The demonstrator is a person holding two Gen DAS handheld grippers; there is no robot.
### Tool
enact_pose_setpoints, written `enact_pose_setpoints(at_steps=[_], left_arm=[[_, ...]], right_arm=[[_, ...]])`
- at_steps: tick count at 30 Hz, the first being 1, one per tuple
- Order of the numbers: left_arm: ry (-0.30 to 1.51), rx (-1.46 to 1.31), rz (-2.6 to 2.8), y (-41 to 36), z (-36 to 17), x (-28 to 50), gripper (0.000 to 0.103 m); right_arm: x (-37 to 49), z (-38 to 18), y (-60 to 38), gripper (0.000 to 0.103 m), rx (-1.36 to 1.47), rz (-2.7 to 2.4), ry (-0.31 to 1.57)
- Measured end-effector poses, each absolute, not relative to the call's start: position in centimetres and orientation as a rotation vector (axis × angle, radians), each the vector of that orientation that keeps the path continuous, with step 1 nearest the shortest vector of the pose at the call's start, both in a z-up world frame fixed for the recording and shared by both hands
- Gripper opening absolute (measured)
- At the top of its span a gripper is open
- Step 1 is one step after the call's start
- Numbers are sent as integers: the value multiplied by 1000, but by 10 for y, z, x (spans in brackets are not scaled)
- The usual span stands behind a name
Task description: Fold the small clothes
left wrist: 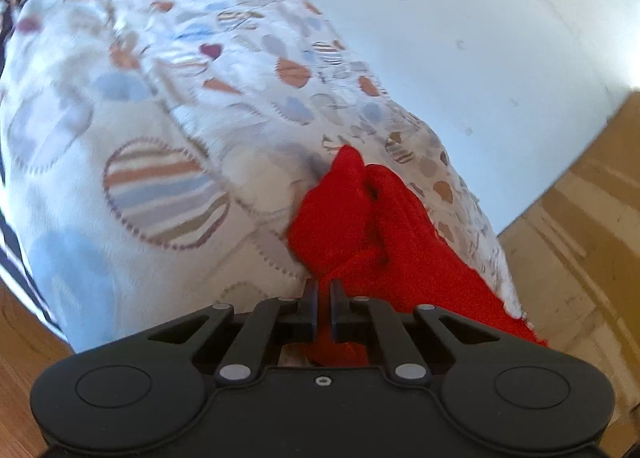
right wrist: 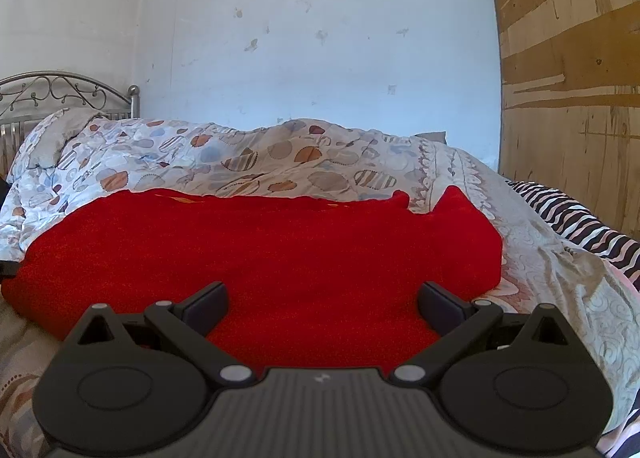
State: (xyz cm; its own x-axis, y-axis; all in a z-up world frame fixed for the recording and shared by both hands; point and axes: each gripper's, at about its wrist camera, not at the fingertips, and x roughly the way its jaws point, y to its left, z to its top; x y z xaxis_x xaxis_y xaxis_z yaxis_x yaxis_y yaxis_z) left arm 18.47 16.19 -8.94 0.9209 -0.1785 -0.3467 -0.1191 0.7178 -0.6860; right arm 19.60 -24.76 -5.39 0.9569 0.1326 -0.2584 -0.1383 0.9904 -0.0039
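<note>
The red garment lies spread on the patterned quilt covering the bed. The left gripper pinches a bunched fold of it; the right gripper hovers above, jaws spread wide.

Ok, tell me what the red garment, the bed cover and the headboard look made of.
Red garment: looks like a soft, matte knit or fleece; its surface is fuzzy and without shine.
Quilted bed cover: seems a light woven fabric, probably cotton, printed with dots and hearts; stitch lines and puffy wrinkles show.
Headboard: metal, silvery and slightly glossy, with scrollwork.
</note>
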Motion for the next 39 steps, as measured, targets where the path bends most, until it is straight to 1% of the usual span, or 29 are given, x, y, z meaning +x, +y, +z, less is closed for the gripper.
enact_pose_setpoints(at_steps=[3, 7, 10, 12, 13, 14, 15, 16, 17, 18, 19, 21, 23, 27, 28, 30, 32, 39], left_arm=[[404, -836, -31, 167, -94, 183, 5], [367, -824, -31, 165, -88, 175, 4], [397, -812, -26, 164, -89, 179, 4], [413, -811, -34, 164, -89, 181, 6], [412, -796, -32, 164, -86, 180, 12], [405, -766, -34, 162, -82, 177, 24], [398, -740, -35, 160, -79, 175, 30], [390, -714, -39, 158, -75, 172, 46], [384, -693, -43, 156, -72, 169, 60], [376, -678, -43, 155, -69, 166, 65], [372, -667, -41, 153, -67, 162, 73], [375, -662, -54, 151, -65, 156, 83], [390, -682, -89, 148, -65, 153, 89], [447, -758, -227, 139, -74, 155, 98], [472, -794, -270, 136, -79, 158, 102], [532, -863, -346, 128, -87, 168, 102], [562, -872, -373, 120, -91, 177, 102], [524, -927, -276, 123, -101, 200, 102]], right_arm=[[196, -54, -247, 103, -22, 139, 261], [196, -54, -247, 103, -19, 137, 258], [195, -55, -247, 103, -20, 134, 252], [195, -55, -247, 103, -21, 133, 254], [196, -54, -248, 103, -21, 132, 255], [196, -54, -248, 103, -21, 131, 255], [196, -54, -248, 103, -21, 129, 254], [196, -55, -247, 103, -22, 128, 253], [196, -55, -247, 103, -21, 127, 253], [197, -55, -247, 103, -20, 125, 253], [196, -55, -247, 103, -20, 124, 252], [195, -56, -247, 103, -21, 120, 252], [195, -55, -247, 103, -21, 118, 256], [194, -47, -248, 103, 6, 112, 275], [193, -44, -248, 103, 27, 109, 268], [190, -38, -248, 103, 65, 118, 235], [189, -35, -244, 103, 65, 127, 211], [197, -32, -219, 103, 0, 177, 182]])
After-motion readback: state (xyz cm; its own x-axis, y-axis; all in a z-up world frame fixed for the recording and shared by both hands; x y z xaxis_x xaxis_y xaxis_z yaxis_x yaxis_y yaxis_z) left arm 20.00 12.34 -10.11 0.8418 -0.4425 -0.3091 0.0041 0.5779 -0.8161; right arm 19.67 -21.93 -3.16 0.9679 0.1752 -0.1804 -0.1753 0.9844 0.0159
